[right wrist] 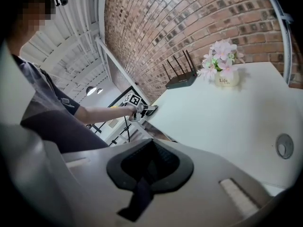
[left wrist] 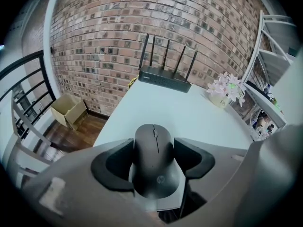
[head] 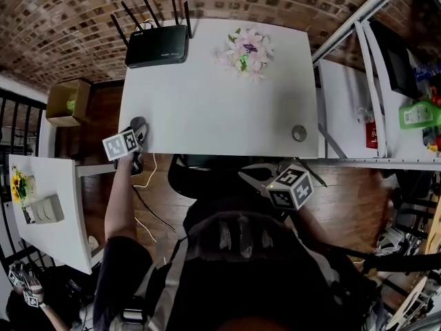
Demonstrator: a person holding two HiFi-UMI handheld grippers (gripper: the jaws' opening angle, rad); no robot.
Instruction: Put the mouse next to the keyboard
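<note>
A black mouse point(left wrist: 154, 160) sits between the jaws of my left gripper point(left wrist: 154, 167), which is shut on it. In the head view the mouse point(head: 138, 125) and the left gripper point(head: 138, 138) are at the front left corner of the white table point(head: 220, 109). The frames do not show whether the mouse touches the tabletop. From the right gripper view the left gripper point(right wrist: 138, 110) shows far off at that corner. My right gripper point(head: 256, 176) hangs below the table's front edge, over the person's lap; its pads point(right wrist: 163, 167) meet with nothing between them. No keyboard is in view.
A black router point(head: 157, 45) stands at the table's back left and a pot of pink flowers point(head: 246, 52) at the back middle. A round grommet point(head: 298, 133) sits near the front right. A cardboard box point(head: 67, 102) lies on the floor to the left; metal shelving point(head: 386, 81) is at the right.
</note>
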